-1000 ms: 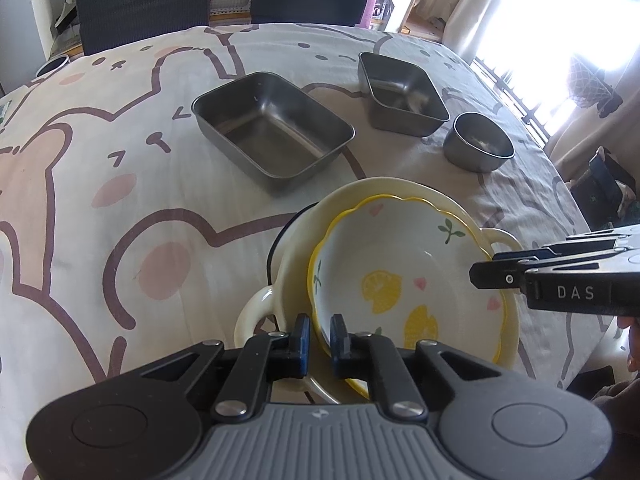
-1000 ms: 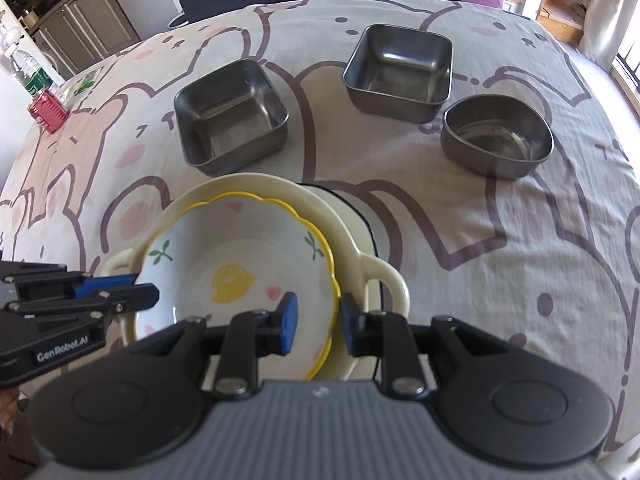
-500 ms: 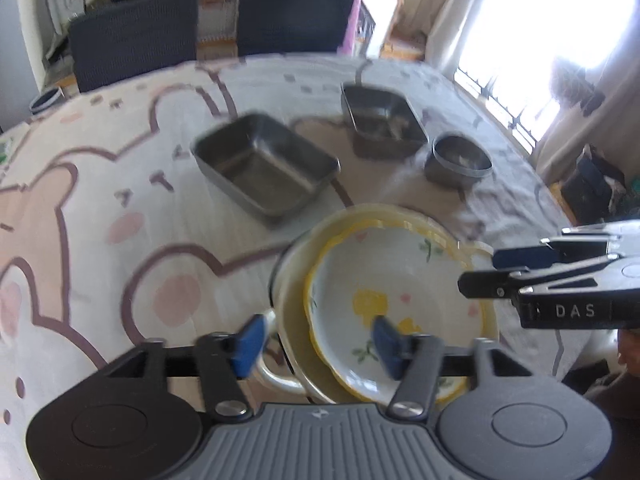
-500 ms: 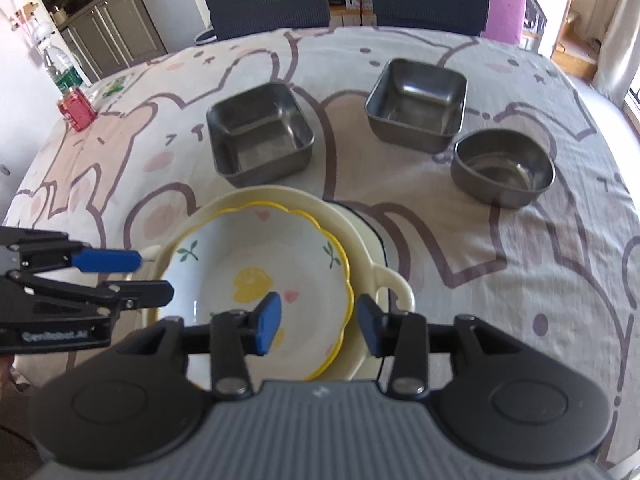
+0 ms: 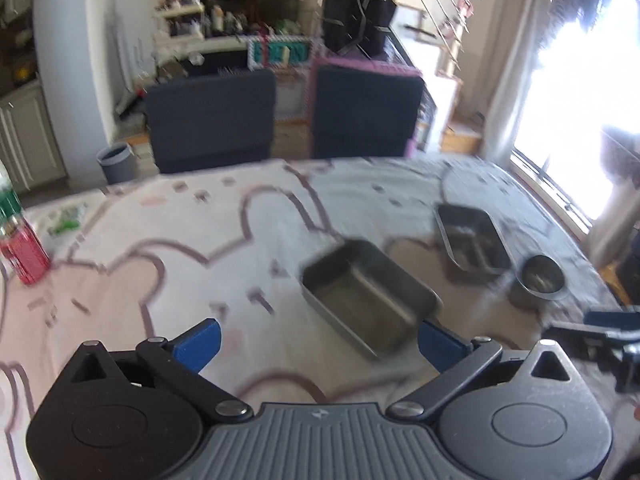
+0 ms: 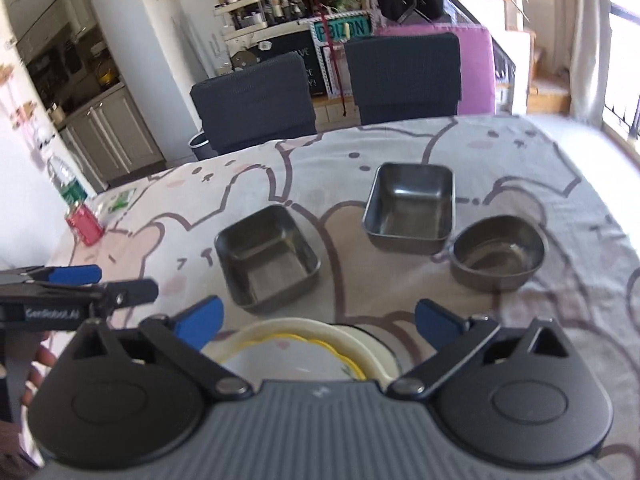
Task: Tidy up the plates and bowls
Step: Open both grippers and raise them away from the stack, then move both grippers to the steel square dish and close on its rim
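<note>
Your left hand-held gripper [image 5: 318, 338] and your right hand-held gripper [image 6: 318, 322] have both just been opening and now stand wide, with nothing between the jaws. Below the right one, the yellow-rimmed bowl [image 6: 296, 356] sits nested in the cream handled dish [image 6: 372, 344] at the near edge of the surface [image 6: 520, 160]. Beyond them stand 2 steel rectangular trays [image 6: 268, 258] [image 6: 410, 206] and 1 round steel bowl [image 6: 498, 252], all apart. A red can [image 6: 84, 228] stands far left.
</note>
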The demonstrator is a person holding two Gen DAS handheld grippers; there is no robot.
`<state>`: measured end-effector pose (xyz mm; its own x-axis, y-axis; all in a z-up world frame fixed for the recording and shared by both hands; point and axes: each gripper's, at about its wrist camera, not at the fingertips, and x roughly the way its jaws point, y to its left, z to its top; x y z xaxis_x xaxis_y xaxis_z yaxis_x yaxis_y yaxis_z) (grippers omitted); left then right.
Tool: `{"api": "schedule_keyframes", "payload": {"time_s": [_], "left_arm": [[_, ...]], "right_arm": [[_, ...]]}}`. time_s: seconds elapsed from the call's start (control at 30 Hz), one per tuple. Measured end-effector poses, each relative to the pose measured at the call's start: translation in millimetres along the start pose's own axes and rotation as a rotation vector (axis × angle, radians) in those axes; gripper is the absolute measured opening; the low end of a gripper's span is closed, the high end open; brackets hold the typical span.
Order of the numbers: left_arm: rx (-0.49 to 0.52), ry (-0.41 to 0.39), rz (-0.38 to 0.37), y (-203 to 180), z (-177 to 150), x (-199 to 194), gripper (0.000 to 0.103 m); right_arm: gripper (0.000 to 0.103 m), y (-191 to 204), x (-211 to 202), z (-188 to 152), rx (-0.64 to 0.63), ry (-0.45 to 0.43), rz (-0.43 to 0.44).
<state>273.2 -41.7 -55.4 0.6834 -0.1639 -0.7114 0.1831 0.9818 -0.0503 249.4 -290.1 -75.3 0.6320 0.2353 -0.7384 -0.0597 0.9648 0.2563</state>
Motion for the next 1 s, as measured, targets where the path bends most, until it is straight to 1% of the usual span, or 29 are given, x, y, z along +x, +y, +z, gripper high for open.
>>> {"api": "schedule_keyframes", "payload": {"time_s": [0.1, 0.2, 0.33, 0.43, 0.5, 0.6, 0.67, 0.77, 0.9, 1.0], "left_arm": [[0.011, -0.026, 0.055, 6, 12, 16, 0.103], [0.007, -0.029, 0.083, 11, 21, 35, 0.103], [0.029, 0.003, 0.125, 12, 32, 64, 0.103], [0.057, 0.035, 0.145, 11, 36, 85, 0.103], [0.083, 0.061, 0.159, 9, 40, 101, 0.103], [0.099, 0.09, 0.167, 8, 41, 123, 0.103], [0.109, 0.111, 0.163, 7, 41, 138, 0.103], [0.135, 0.129, 0.172, 4, 40, 155, 0.103], [0.141, 0.109, 0.204, 4, 43, 164, 0.103], [0.122, 0.111, 0.18, 10, 44, 167, 0.103]], "right_arm": [[0.103, 7, 20, 11, 0.047, 0.019, -0.003], [0.103, 17, 40, 19, 0.096, 0.029, -0.019], [0.103, 31, 76, 28, 0.122, 0.066, -0.025], [0.103, 39, 100, 31, 0.102, 0.102, -0.063], [0.103, 40, 115, 31, 0.109, 0.135, -0.095], [0.103, 37, 137, 31, 0.14, 0.193, -0.117], [0.103, 35, 147, 32, 0.152, 0.206, -0.127], [0.103, 34, 158, 31, 0.138, 0.222, -0.142], [0.103, 37, 172, 30, 0.071, 0.268, -0.167], [0.103, 36, 180, 27, 0.0, 0.304, -0.184]]}}
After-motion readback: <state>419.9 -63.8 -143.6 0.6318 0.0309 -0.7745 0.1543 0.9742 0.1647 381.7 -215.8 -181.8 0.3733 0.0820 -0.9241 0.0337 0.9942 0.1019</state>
